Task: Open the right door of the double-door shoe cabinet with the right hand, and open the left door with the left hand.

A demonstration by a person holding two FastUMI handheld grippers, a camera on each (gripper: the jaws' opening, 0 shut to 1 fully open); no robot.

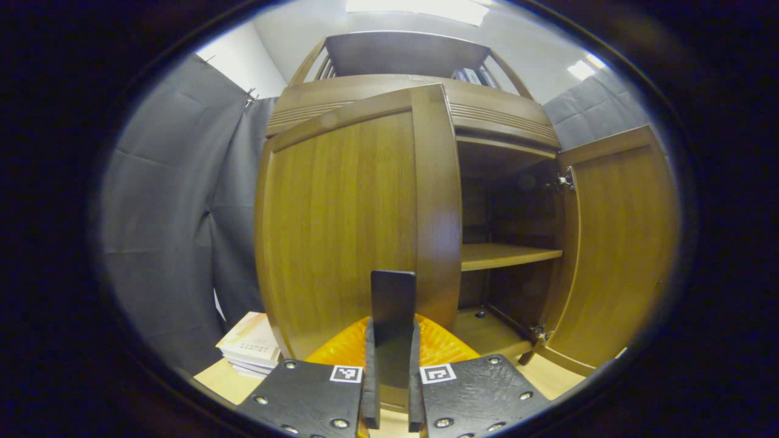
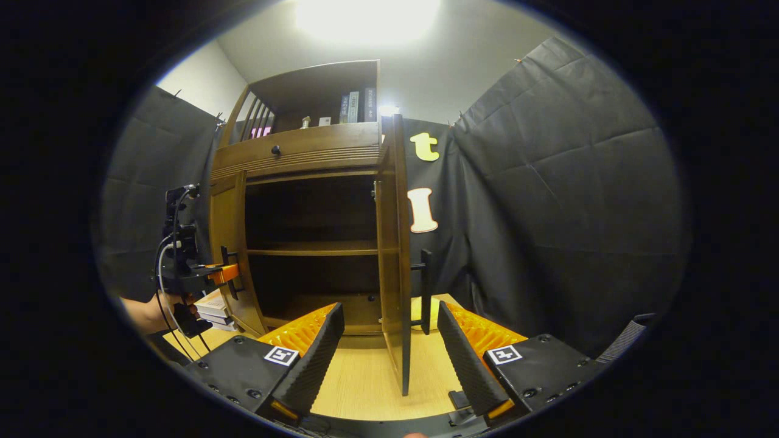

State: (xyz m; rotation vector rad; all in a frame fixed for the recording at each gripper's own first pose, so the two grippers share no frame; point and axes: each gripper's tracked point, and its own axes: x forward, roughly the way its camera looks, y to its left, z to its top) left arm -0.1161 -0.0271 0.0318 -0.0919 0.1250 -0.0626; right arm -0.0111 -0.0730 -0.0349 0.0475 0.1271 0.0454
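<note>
Right gripper view: right door (image 2: 395,255) swung open, left door (image 2: 234,249) ajar.

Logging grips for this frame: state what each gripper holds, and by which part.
The left gripper is shut on the left door's black handle, at its lower end. The right gripper is open, holding nothing; the right door stands between its fingers.

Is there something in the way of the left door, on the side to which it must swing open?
Nothing visible blocks it. The left gripper is shut on the handle of the left door, which is partly open. A stack of books lies beside the cabinet, low on the hinge side; it might meet the door near full swing.
</note>
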